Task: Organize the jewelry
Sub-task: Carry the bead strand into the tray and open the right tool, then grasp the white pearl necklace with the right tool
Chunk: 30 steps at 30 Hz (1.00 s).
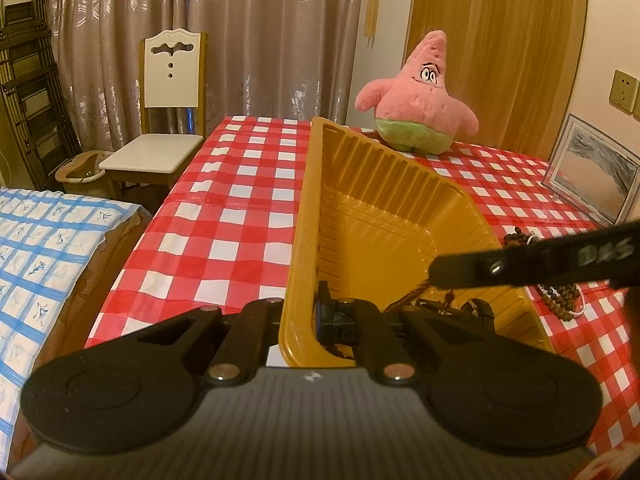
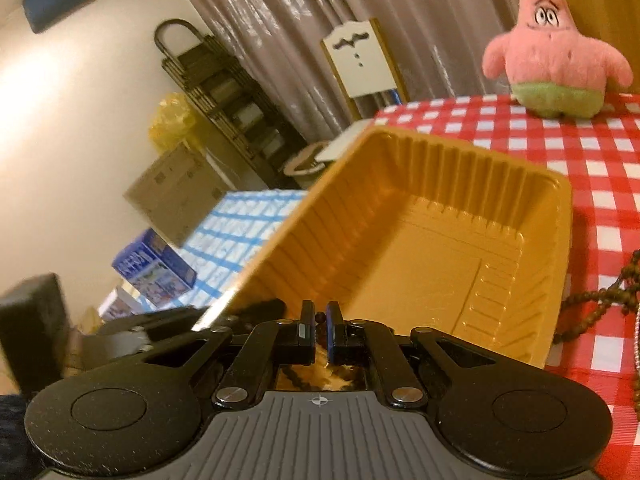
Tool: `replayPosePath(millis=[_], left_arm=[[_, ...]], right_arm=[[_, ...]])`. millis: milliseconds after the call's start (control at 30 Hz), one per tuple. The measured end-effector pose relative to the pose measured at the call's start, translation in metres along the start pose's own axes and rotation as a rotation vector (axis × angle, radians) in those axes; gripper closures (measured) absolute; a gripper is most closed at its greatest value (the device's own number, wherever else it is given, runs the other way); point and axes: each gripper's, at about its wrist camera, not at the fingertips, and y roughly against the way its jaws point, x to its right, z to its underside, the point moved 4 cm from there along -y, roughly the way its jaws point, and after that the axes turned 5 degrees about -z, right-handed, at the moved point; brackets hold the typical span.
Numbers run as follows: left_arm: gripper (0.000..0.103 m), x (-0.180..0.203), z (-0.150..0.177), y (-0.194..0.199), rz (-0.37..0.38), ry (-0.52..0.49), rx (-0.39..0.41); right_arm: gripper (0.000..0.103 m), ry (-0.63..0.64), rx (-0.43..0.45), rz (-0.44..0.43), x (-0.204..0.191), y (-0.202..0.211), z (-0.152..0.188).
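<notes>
Beads going into the gold tray

I see a bead string (image 2: pixel 320 316) pinched in my right gripper (image 2: pixel 319 334) over the tray (image 2: pixel 440 240) at frame centre; my left gripper (image 1: pixel 308 320) clamps the tray's near wall. More beads (image 1: pixel 560 300) lie at right on the checked tablecloth (image 1: pixel 224 220).

I see a pink plush star (image 1: pixel 420 96) standing at the far edge of the red-checked tablecloth (image 1: pixel 224 232) — a white-backed chair (image 1: pixel 168 120) beside the table, grey curtains (image 1: pixel 240 32) behind, a framed picture (image 1: pixel 592 172) leaning at right.
</notes>
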Motion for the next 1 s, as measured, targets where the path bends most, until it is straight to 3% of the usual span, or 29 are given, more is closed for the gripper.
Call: replayPosePath(millis=[133, 200, 267, 333, 533, 833, 1000], left_arm=[[0.099, 0.001, -0.001, 0.0, 0.001, 0.001, 0.0], [0.099, 0.0, 0.0, 0.0, 0.001, 0.002, 0.0], [0.099, 0.001, -0.001, 0.0, 0.0, 0.001, 0.001], [0.099, 0.0, -0.001, 0.0, 0.001, 0.001, 0.0], [0.099, 0.0, -0.001, 0.0, 0.0, 0.001, 0.001], [0.099, 0.0, -0.001, 0.0, 0.001, -0.002, 0.0], [0.099, 0.0, -0.001, 0.0, 0.0, 0.0, -0.001]], right_arm=[[0.095, 0.013, -0.035, 0.065, 0.007, -0.004, 0.003], [0.087, 0.029, -0.041, 0.084, 0.01, 0.003, 0.005], [0.072, 0.039, -0.034, 0.103, 0.01, 0.011, 0.01], [0.065, 0.043, -0.017, 0.125, 0.013, 0.025, 0.014], [0.063, -0.002, 0.017, 0.2, 0.028, 0.069, 0.033], [0.063, -0.113, 0.006, 0.406, 0.079, 0.13, 0.076], [0.063, -0.115, 0.003, 0.491, 0.101, 0.153, 0.089]])
